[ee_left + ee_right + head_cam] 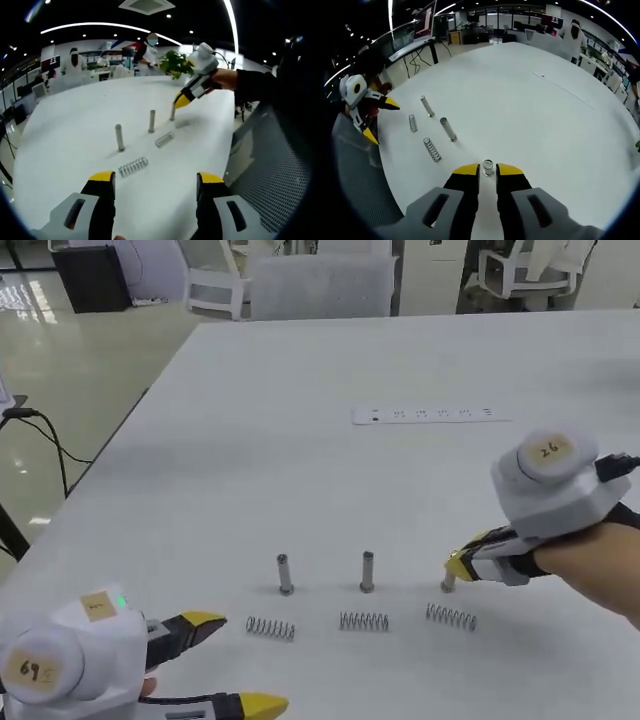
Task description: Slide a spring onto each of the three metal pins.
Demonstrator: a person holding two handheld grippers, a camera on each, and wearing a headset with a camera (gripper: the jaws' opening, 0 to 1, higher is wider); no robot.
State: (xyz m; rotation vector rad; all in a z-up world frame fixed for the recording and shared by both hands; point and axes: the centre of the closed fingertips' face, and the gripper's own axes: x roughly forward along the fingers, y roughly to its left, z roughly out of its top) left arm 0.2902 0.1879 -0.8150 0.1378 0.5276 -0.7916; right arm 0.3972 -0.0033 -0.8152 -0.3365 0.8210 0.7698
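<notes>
We log 1 white table (400, 370) w/ 1 power strip (430, 415) far back, and 2 grippers. The left gripper (235, 662) has its jaws wide apart, holding nothing, at the near-left edge; the right gripper (488, 171) has its jaws pinched on the top of the right pin (448, 583). 3 pins stand upright in a row, incl. left pin (285, 573) and mid pin (367, 571); 3 springs lie flat, one just in front of each pin: left spring (270, 628), mid spring (363, 621), right spring (451, 617).

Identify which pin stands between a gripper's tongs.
The pin at the row's right end in the head view: the right gripper's tongs flank it, while the other two pins stand free.
</notes>
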